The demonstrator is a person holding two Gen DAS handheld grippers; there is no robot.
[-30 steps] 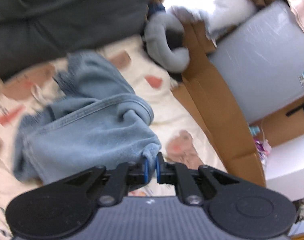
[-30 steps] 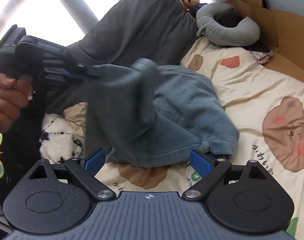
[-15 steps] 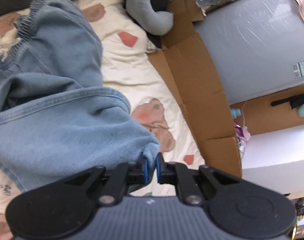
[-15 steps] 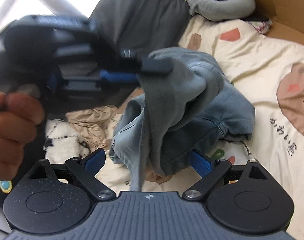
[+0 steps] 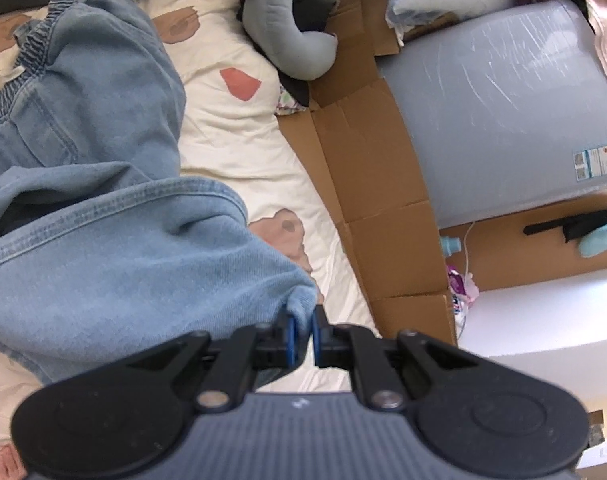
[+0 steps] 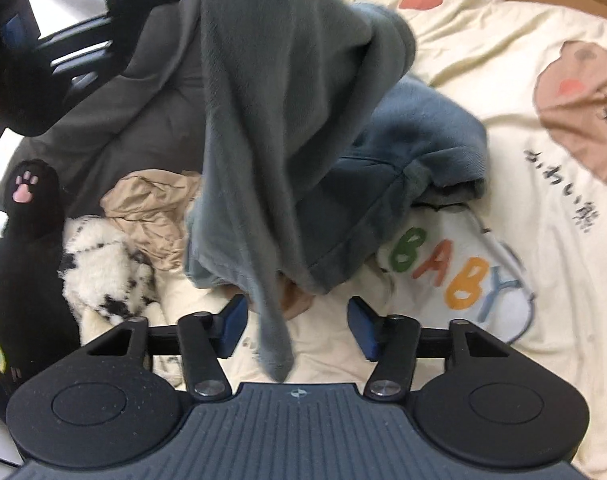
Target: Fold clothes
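denim shorts (image 5: 103,248), pale blue with an elastic gathered waistband and a stitched hem, hang partly lifted above the cream cartoon-print bed sheet (image 5: 239,152), the rest bunched on the bed. in the right wrist view the same garment looks darker, one hem corner draping down between the right hand-held gripper (image 6: 297,326) fingers, whose blue pads stand wide apart with nothing clamped. the left hand-held gripper (image 5: 302,334) is pinched tight on a corner of the hem, raised high at the upper left of the right view, apparently tilted. a grey neck pillow (image 5: 291,36) lies near flattened cardboard (image 5: 367,152) beside the bed. compared with half a second ago, the cloth hangs lower and nearer the right gripper, its corner now reaching between the open fingers, and the left gripper has shifted farther up and left.
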